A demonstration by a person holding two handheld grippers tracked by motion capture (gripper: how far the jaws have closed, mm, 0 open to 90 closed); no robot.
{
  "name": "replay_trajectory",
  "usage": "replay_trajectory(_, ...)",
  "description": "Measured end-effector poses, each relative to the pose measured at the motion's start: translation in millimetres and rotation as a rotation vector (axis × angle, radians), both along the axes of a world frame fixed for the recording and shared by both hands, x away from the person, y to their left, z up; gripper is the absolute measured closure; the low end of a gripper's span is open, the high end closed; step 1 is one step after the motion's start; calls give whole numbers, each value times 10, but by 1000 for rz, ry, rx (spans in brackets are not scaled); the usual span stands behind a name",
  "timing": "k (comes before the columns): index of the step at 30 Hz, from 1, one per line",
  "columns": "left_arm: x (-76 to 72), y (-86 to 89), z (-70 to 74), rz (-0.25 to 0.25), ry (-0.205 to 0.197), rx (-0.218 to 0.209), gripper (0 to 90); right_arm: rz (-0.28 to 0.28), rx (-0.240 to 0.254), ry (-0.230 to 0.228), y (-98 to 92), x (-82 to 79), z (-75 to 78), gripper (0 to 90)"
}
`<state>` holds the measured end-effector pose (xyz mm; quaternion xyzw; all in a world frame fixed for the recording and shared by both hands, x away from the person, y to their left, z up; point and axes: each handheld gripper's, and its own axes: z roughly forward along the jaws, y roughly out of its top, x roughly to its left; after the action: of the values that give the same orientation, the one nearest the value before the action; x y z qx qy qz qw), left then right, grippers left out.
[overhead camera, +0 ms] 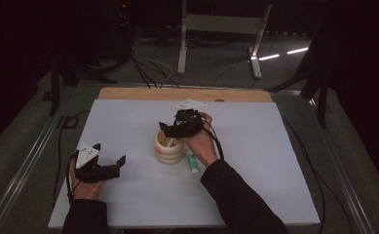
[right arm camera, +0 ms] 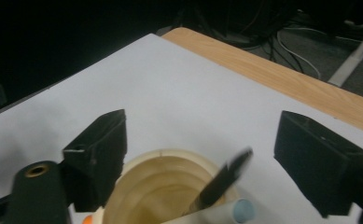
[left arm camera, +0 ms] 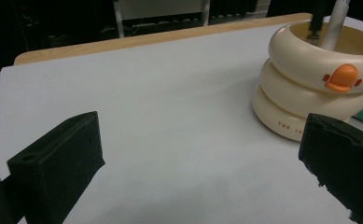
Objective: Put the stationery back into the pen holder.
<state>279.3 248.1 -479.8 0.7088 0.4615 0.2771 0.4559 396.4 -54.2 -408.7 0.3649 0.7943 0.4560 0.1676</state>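
The fingers of the right gripper stand wide apart over the cream holder, with nothing pressed between them. A dark pen leans free inside the holder, between the fingers but touched by neither, so it looks released into place. A second, pale pen stands in the holder just beside it. The fingers of the left gripper are also spread, empty, resting low on the white table, well apart from the holder. One white tube with a green label lies flat on the table, just beside the holder's base, under the right hand. I judge the work is mostly done: two pens are inside, and the tube is probably left to be picked up.
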Motion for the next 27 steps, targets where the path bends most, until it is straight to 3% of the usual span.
replay_trajectory(6,3,-2,-4,0,0,-1,1,-29,-6,16,-66,29,7,135)
replay_trajectory(27,2,-3,-8,1,1,-2,1,-23,-65,100,-244,95,-8,100)
